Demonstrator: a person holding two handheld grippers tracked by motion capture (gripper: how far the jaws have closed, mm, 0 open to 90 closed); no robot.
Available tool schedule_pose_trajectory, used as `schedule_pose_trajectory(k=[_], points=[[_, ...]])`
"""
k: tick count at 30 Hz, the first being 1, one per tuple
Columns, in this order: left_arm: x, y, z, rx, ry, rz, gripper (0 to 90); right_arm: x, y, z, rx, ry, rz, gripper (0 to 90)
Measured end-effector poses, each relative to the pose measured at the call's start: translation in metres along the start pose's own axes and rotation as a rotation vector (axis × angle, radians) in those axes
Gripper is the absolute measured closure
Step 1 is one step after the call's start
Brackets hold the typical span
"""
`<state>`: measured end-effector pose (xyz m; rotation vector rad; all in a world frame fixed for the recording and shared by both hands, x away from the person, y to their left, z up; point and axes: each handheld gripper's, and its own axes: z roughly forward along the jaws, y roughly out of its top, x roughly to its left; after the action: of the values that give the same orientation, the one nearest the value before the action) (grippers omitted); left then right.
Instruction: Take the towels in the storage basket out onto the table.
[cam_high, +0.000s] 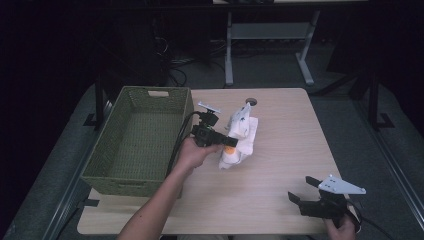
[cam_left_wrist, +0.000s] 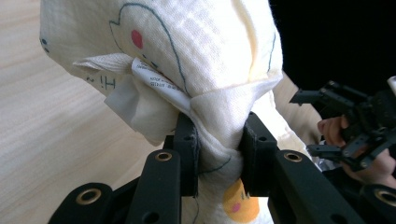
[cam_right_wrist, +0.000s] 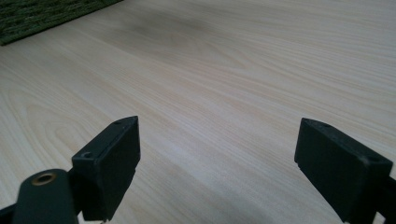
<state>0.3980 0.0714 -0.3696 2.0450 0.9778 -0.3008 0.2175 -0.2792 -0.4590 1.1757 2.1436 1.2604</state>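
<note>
The left gripper (cam_left_wrist: 218, 154) has its jaws clamped on a bunched fold of a cream printed cloth (cam_left_wrist: 196, 60), beside a green woven basket (cam_high: 135, 145). The right gripper (cam_right_wrist: 217, 168) hovers over bare table (cam_right_wrist: 224, 70), jaws spread wide and empty.

High camera overlooks the table (cam_high: 280, 165) (2 gripper cameras sit close, low).

Soft waffle-weave cloth (cam_left_wrist: 205, 51), matt pale wood-grain table (cam_right_wrist: 224, 70), rough woven green basket (cam_high: 135, 135)
</note>
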Motion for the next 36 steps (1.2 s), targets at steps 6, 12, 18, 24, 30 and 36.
schedule_pose_trajectory(k=[6,12,18,24,30,36], points=[[0.001,0.000,0.010,0.015,0.016,0.009,71.6,0.000,0.000,0.001,0.004,-0.001,0.003,13.9],[0.001,-0.003,0.022,0.033,0.044,0.000,70.5,0.000,0.000,0.000,0.000,0.000,0.003,13.9],[0.003,-0.004,0.031,0.046,0.062,-0.008,70.8,0.000,0.000,0.000,0.000,0.001,0.002,13.9],[0.005,-0.007,0.042,0.058,0.090,-0.026,70.7,0.000,0.000,0.000,-0.003,0.004,0.000,13.9],[0.006,-0.011,0.054,0.075,0.111,-0.039,69.4,0.000,0.000,0.000,-0.003,0.006,-0.002,13.9],[0.004,-0.013,0.063,0.097,0.124,-0.030,67.8,-0.001,0.000,-0.001,-0.003,0.005,0.000,13.9]])
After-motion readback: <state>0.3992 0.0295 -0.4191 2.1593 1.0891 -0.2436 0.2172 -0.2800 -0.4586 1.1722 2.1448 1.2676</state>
